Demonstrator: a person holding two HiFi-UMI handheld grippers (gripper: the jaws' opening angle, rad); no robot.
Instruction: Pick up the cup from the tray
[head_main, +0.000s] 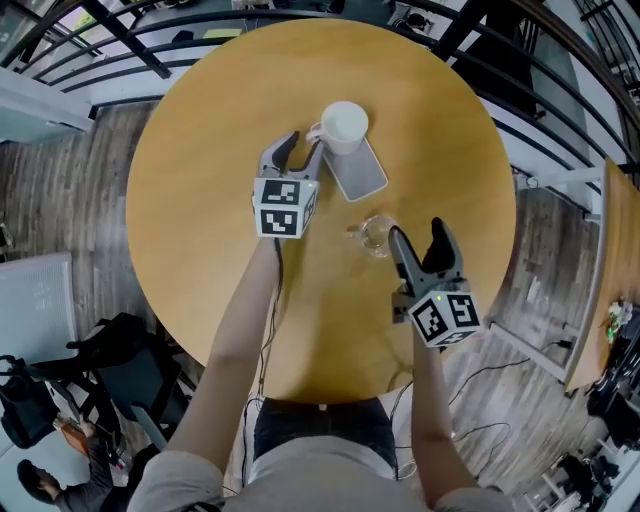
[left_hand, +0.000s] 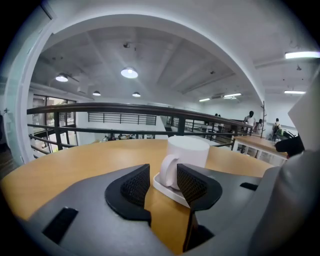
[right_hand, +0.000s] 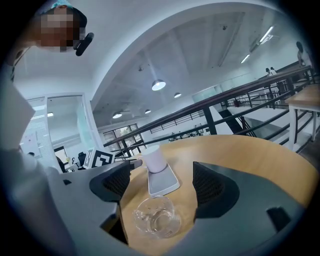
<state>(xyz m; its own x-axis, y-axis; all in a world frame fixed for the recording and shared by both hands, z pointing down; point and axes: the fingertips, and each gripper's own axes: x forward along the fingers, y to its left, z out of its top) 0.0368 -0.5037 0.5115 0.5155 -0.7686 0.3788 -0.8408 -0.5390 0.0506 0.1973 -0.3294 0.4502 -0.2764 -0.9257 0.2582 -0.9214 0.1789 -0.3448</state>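
Note:
A white mug (head_main: 345, 125) stands upright on the far end of a small pale rectangular tray (head_main: 362, 175) on the round wooden table (head_main: 200, 180). My left gripper (head_main: 303, 150) is open just left of the mug. In the left gripper view the mug (left_hand: 189, 152) and its handle stand just beyond the two jaws, with the tray (left_hand: 167, 189) under it; no pad touches it. My right gripper (head_main: 420, 240) is open near the table's front right. A clear glass cup (head_main: 377, 235) lies on the wood just ahead of its jaws, apart from both pads (right_hand: 207, 185).
A black railing (head_main: 560, 90) curves round the far side of the table. Another wooden tabletop (head_main: 612, 270) stands at the right. Dark bags (head_main: 60, 390) lie on the floor at the lower left. The table's rim runs close below the right gripper.

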